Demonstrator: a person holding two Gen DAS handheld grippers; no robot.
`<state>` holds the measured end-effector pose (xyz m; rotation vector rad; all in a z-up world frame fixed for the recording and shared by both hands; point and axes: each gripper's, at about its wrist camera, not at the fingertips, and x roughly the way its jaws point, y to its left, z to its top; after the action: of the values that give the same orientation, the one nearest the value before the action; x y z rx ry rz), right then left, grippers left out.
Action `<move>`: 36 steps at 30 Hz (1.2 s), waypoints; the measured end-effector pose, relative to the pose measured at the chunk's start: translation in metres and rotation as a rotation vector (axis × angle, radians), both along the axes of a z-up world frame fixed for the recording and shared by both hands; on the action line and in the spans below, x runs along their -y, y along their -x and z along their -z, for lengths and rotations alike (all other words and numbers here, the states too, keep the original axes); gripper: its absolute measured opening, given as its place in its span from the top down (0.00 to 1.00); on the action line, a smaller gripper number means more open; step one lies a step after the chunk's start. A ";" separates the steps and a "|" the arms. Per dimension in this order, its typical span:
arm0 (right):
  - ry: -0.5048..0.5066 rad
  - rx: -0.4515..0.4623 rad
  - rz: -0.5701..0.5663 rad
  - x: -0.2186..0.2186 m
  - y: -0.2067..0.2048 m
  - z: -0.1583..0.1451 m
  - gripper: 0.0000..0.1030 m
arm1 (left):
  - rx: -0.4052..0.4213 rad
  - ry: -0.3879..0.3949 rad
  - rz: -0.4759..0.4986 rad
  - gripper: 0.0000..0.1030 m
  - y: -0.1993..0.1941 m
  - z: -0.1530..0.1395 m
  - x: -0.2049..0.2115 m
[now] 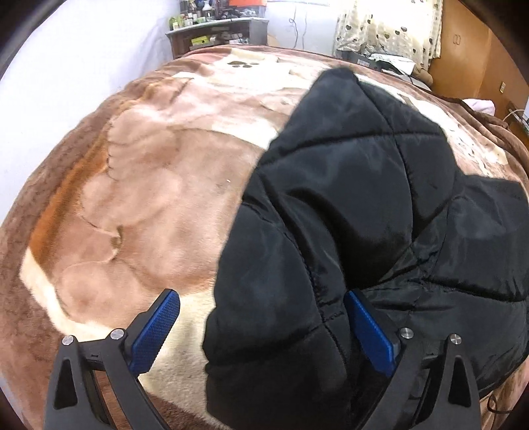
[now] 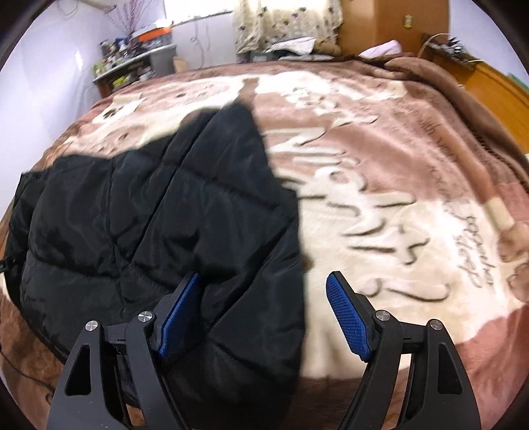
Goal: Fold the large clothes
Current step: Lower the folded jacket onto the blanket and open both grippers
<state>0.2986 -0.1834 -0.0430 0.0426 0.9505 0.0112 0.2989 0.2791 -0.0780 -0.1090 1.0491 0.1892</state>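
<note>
A black quilted puffer jacket [image 1: 347, 205] lies on a brown and cream blanket [image 1: 148, 185] that covers a bed. In the left wrist view my left gripper [image 1: 261, 317] is open, and the jacket's near left edge bulges between its blue pads. In the right wrist view the same jacket [image 2: 158, 211] fills the left half. My right gripper [image 2: 264, 307] is open, with the jacket's near right edge between its fingers, the left pad [image 2: 180, 314] against the fabric. Neither gripper is closed on the cloth.
The blanket [image 2: 380, 185] spreads wide to the right of the jacket. A cluttered desk [image 1: 215, 31] stands by the far wall. A curtain [image 1: 386, 29] hangs behind the bed, with a wooden wardrobe [image 1: 463, 49] at the far right.
</note>
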 end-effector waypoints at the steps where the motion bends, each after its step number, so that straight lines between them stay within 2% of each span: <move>1: 0.016 0.016 0.010 0.001 0.001 -0.006 0.25 | 0.008 -0.005 0.002 0.02 0.001 -0.005 0.000; 4: 0.041 0.113 0.011 0.000 0.006 -0.037 0.25 | 0.075 -0.025 -0.032 0.02 0.003 -0.034 -0.004; 8: -0.011 0.160 -0.046 -0.016 0.000 -0.066 0.25 | 0.165 0.000 -0.086 0.02 0.003 -0.072 -0.009; 11: -0.010 0.195 -0.104 -0.040 -0.007 -0.076 0.25 | 0.200 0.017 -0.027 0.02 -0.011 -0.089 0.014; 13: -0.016 0.160 -0.127 -0.055 -0.015 -0.065 0.25 | 0.172 0.014 0.041 0.02 -0.025 -0.084 0.032; 15: -0.030 0.082 -0.132 -0.073 -0.033 -0.049 0.25 | 0.105 0.005 0.079 0.04 -0.045 -0.067 0.049; 16: -0.045 0.063 -0.141 -0.079 -0.041 -0.041 0.25 | 0.083 0.016 0.075 0.07 -0.050 -0.059 0.056; 18: -0.005 0.013 -0.133 -0.090 -0.055 -0.023 0.25 | 0.069 0.023 0.078 0.07 -0.058 -0.047 0.061; 20: 0.047 -0.031 -0.117 -0.096 -0.068 -0.005 0.25 | 0.007 -0.026 0.041 0.07 -0.068 -0.029 0.061; 21: 0.053 -0.049 -0.103 -0.096 -0.074 0.002 0.25 | -0.019 -0.023 0.030 0.07 -0.070 -0.023 0.061; 22: 0.050 -0.053 -0.098 -0.095 -0.077 0.007 0.25 | -0.027 0.017 0.015 0.07 -0.073 -0.017 0.054; 24: 0.031 -0.068 -0.084 -0.089 -0.084 0.013 0.25 | -0.024 0.038 0.012 0.06 -0.078 -0.012 0.050; 26: 0.010 -0.102 -0.068 -0.085 -0.093 0.021 0.24 | -0.031 0.032 0.009 0.02 -0.079 -0.007 0.048; 30: -0.008 -0.169 -0.032 -0.083 -0.104 0.033 0.24 | -0.043 0.000 0.012 0.02 -0.083 0.001 0.054; 36: 0.002 -0.207 -0.017 -0.086 -0.103 0.042 0.24 | -0.087 -0.001 -0.006 0.00 -0.088 0.013 0.054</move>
<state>0.4018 -0.0973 -0.0850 0.0346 1.1581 0.0222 0.3866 0.2250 -0.0907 -0.1036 1.1355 0.2017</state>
